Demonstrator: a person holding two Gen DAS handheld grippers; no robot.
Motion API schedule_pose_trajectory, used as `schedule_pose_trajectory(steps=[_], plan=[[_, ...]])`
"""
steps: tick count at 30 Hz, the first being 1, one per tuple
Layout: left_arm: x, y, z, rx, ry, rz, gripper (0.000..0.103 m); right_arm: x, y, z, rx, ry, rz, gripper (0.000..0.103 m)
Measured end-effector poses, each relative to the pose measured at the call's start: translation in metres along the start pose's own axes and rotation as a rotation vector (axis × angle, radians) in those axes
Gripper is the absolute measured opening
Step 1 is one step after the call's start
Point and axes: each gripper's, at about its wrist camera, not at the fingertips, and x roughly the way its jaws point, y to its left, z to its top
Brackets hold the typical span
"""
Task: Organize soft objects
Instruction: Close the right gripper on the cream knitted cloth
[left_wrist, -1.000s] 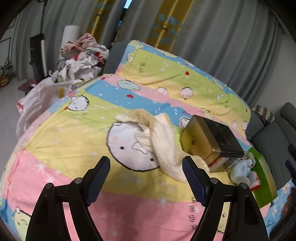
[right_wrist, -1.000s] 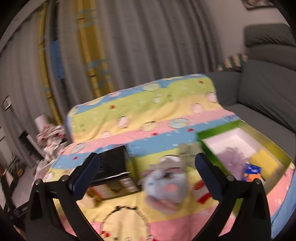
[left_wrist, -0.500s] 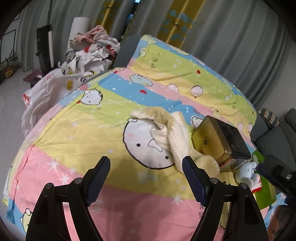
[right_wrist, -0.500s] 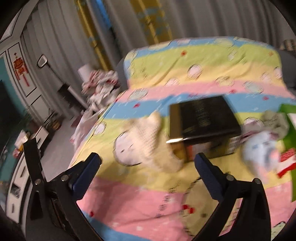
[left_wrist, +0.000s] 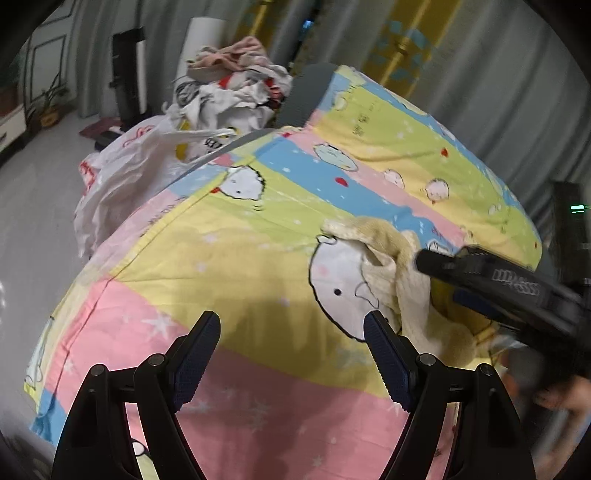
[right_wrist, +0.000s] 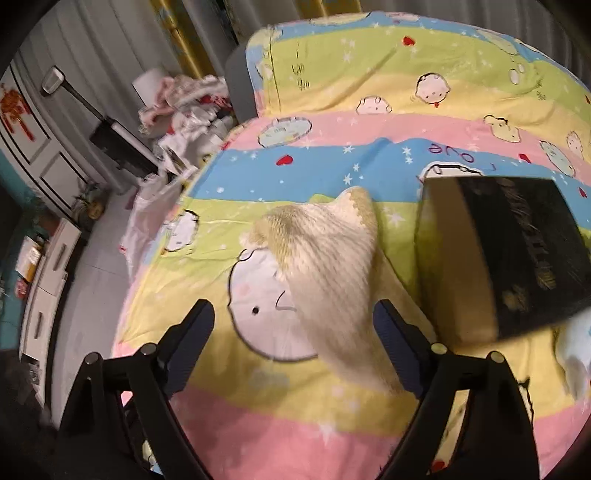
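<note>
A cream knitted cloth (right_wrist: 332, 266) lies crumpled on the striped cartoon bedsheet (right_wrist: 332, 155), next to a black and gold box (right_wrist: 517, 251). My right gripper (right_wrist: 295, 347) is open, low over the sheet, with the cloth's near end between its fingers. In the left wrist view the cloth (left_wrist: 402, 280) lies right of centre, and the right gripper's black body (left_wrist: 509, 291) reaches in from the right over it. My left gripper (left_wrist: 291, 354) is open and empty above the sheet (left_wrist: 221, 266), left of the cloth.
A pale blue plush toy (right_wrist: 576, 350) shows at the right edge. A heap of clothes (left_wrist: 232, 85) and a white plastic bag (left_wrist: 133, 162) stand beyond the bed's left side. Grey curtains hang behind. The floor lies to the left.
My right gripper has swung left and dropped toward the cream cloth, and now shows in the left wrist view. My left gripper has shifted left and tilted a little.
</note>
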Motion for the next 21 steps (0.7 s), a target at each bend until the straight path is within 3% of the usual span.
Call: schedule_pose_trajectory(steps=[4, 5, 7, 8, 9, 13, 17, 21], plan=[[-0.004, 0.012, 0.005, -0.048, -0.006, -0.004, 0.080, 0.035, 0.015, 0.006, -0.099, -0.014, -0.161, 0.083], [-0.005, 0.014, 0.005, -0.055, -0.010, 0.004, 0.080, 0.042, 0.014, 0.008, -0.113, -0.001, -0.182, 0.078], [-0.007, 0.018, 0.007, -0.067, -0.017, 0.009, 0.080, 0.053, 0.013, 0.007, -0.137, 0.021, -0.238, 0.055], [-0.007, 0.019, 0.008, -0.073, -0.021, 0.008, 0.080, 0.054, 0.012, 0.004, -0.149, 0.018, -0.246, 0.028], [-0.009, 0.021, 0.009, -0.080, -0.027, 0.005, 0.080, 0.052, 0.010, 0.002, -0.150, 0.011, -0.232, 0.017], [-0.013, 0.021, 0.009, -0.080, -0.044, 0.011, 0.080, 0.014, 0.006, -0.005, -0.142, -0.055, -0.118, 0.015], [-0.014, 0.018, 0.009, -0.080, -0.045, -0.013, 0.080, -0.053, -0.005, -0.022, -0.132, -0.133, 0.073, 0.015], [-0.019, 0.011, 0.007, -0.074, -0.040, -0.082, 0.080, -0.108, -0.023, -0.054, -0.176, -0.208, 0.126, 0.014]])
